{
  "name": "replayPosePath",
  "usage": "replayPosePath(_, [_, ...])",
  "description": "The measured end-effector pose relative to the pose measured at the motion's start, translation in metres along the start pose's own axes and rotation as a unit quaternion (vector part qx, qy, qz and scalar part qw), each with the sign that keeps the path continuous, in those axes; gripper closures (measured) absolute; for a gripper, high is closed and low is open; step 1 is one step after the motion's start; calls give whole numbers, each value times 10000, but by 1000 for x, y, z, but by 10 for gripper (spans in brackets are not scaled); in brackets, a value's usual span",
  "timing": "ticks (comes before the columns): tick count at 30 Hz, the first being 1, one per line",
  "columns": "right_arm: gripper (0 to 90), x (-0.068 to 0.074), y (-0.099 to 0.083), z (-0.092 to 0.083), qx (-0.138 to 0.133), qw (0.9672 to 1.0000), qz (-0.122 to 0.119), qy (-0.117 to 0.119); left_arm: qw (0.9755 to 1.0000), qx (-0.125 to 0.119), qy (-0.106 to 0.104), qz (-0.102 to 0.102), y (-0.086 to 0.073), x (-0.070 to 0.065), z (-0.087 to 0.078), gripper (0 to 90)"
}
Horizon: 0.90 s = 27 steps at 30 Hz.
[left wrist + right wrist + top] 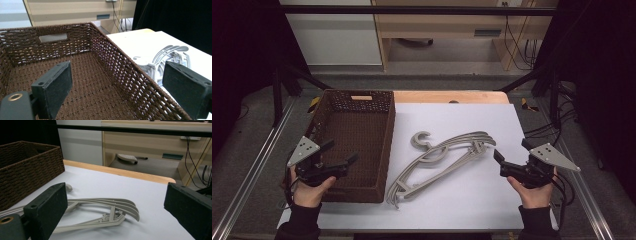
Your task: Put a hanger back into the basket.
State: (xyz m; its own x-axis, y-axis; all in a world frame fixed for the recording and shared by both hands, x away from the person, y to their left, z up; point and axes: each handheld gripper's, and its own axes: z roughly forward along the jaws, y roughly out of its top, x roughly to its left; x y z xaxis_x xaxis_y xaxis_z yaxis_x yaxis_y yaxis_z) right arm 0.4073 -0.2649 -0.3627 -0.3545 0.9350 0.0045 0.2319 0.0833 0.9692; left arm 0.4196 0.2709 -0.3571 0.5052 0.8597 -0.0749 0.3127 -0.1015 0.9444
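A pile of grey plastic hangers point(439, 157) lies on the white table top point(477, 125), just right of a brown woven basket point(332, 131). The basket is empty inside. My left gripper point(343, 154) hovers over the basket's near left part, open, with nothing between its pads; in the left gripper view the basket floor point(87, 82) and the hangers point(162, 60) show beyond the jaws. My right gripper point(511, 158) is held at the table's right side, open and empty, pointing toward the hangers point(105, 212) a short way off.
The basket point(27, 167) has a handle slot point(53, 37) in its far wall. Metal frame rails point(247, 180) run along both table sides. A wooden desk point(447, 25) and cables point(524, 45) stand beyond the far edge.
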Motion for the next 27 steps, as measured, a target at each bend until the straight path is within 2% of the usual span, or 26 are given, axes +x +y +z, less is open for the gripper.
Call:
replayPosePath(10, [57, 0, -1, 0, 94, 10000, 11, -7, 10000, -51, -30, 39, 7, -10, 2, 105])
replayPosePath(14, [59, 0, 0, 0, 92, 10000, 26, -14, 9997, -54, -156, 204, 15, -25, 11, 113])
replayPosePath(15, [59, 0, 0, 0, 92, 10000, 26, -14, 9997, -54, -156, 204, 15, -25, 11, 115])
replayPosePath(16, [60, 1, -1, 0, 96, 10000, -1, -5, 9993, -58, -233, 276, 19, -33, 15, 118])
replayPosePath(18, [60, 1, -1, 1, 103, 9999, 6, -8, 9991, -54, -261, 333, 21, -36, 18, 119])
replayPosePath(20, [60, 0, 0, 1, 106, 9999, 22, -4, 9987, -65, -348, 375, 28, -48, 28, 127])
replayPosePath(21, [60, 0, 0, 1, 106, 9999, 22, -4, 9987, -65, -348, 375, 28, -48, 28, 127])
replayPosePath(24, [63, 0, 0, 0, 113, 9999, 14, 12, 9977, -9, -418, 528, 37, -66, 42, 135])
replayPosePath(25, [63, 0, 0, 0, 113, 9999, 14, 12, 9977, -9, -418, 528, 37, -66, 42, 138])
replayPosePath(26, [64, 1, 0, 0, 116, 9999, 28, 25, 9972, 12, -482, 571, 40, -74, 48, 143])
replayPosePath(27, [64, 1, 0, 0, 125, 9999, 31, 29, 9972, 12, -482, 571, 40, -74, 48, 147])
